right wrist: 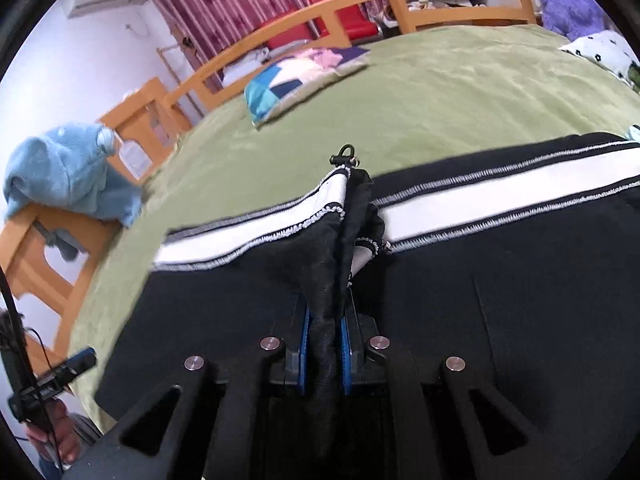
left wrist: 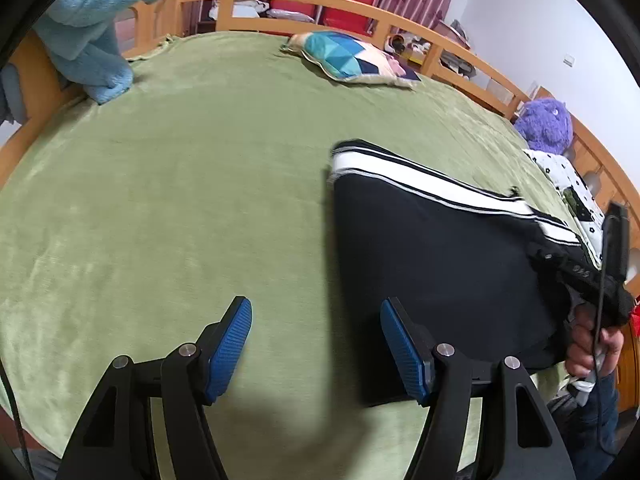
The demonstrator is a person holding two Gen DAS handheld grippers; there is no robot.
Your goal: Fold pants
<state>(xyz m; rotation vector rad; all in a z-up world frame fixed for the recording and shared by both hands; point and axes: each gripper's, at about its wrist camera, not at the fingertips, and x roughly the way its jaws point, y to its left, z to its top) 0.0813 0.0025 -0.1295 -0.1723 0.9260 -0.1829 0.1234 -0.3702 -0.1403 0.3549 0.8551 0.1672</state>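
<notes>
The black pants (left wrist: 436,264) with a white side stripe lie on the green bed cover (left wrist: 168,184), to the right in the left wrist view. My left gripper (left wrist: 316,348) is open and empty, just above the cover at the pants' left edge. My right gripper (right wrist: 325,356) is shut on a bunched fold of the pants (right wrist: 500,280), lifting the fabric between its blue pads (right wrist: 346,354). The white stripe (right wrist: 500,196) runs across the right wrist view. The right gripper's body also shows in the left wrist view (left wrist: 576,268), over the pants' right end.
A patchwork pillow (left wrist: 356,58) lies at the far side of the bed. A blue plush garment (left wrist: 88,36) hangs over the wooden rail (left wrist: 32,80) at left. A purple plush toy (left wrist: 546,126) and a spotted white cloth (left wrist: 568,176) sit at right.
</notes>
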